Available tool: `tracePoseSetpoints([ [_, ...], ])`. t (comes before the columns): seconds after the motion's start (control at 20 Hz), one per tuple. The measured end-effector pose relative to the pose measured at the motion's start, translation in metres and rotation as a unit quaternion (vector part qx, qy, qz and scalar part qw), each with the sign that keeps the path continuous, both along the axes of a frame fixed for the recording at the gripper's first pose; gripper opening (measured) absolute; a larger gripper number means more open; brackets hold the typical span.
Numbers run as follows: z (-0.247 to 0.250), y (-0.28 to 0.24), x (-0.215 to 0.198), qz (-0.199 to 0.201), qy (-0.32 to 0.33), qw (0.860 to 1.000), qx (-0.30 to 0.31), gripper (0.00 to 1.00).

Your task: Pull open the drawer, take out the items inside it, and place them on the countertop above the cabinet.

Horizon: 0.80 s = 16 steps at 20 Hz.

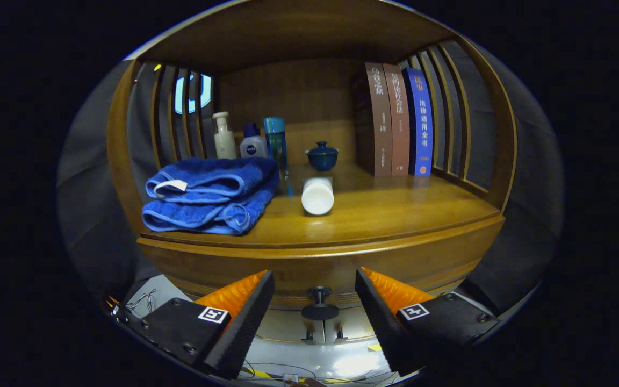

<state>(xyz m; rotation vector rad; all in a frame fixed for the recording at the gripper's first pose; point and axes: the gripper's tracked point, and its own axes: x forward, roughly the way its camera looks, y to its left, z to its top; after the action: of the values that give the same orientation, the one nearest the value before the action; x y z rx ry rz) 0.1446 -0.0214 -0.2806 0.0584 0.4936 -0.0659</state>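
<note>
Gripper (315,293) spread wide, nothing held, fingers either side of the dark drawer knob (319,305), not touching it. Drawer (320,271) front looks closed under the countertop (384,215), contents hidden. On top: folded blue towel (210,196) at left, white bottle (318,195) lying on its side in the middle w/ a lidded blue cup (322,156) behind it, small bottles (250,141) further back, three books (398,121) upright at right.

A home-style staged booth: a wooden cabinet (309,252) whose countertop carries folded blue towels (210,196) at its left front corner, toiletry bottles (250,141) behind them, and upright books (398,121) along the right edge.
</note>
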Motion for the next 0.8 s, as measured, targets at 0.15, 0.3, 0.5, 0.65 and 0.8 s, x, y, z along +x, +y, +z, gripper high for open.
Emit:
tracePoseSetpoints([
  [0.15,0.039,0.005,-0.008,0.004,-0.023,1.0,-0.001,0.99],
  [0.3,0.093,0.011,-0.02,0.01,-0.068,0.998,-0.009,0.99],
  [0.5,0.155,0.027,-0.052,0.027,-0.108,0.993,-0.04,0.99],
  [0.65,0.199,0.04,-0.072,0.039,-0.143,0.988,-0.037,0.98],
  [0.8,0.234,0.048,-0.093,0.042,-0.163,0.985,-0.039,0.98],
])
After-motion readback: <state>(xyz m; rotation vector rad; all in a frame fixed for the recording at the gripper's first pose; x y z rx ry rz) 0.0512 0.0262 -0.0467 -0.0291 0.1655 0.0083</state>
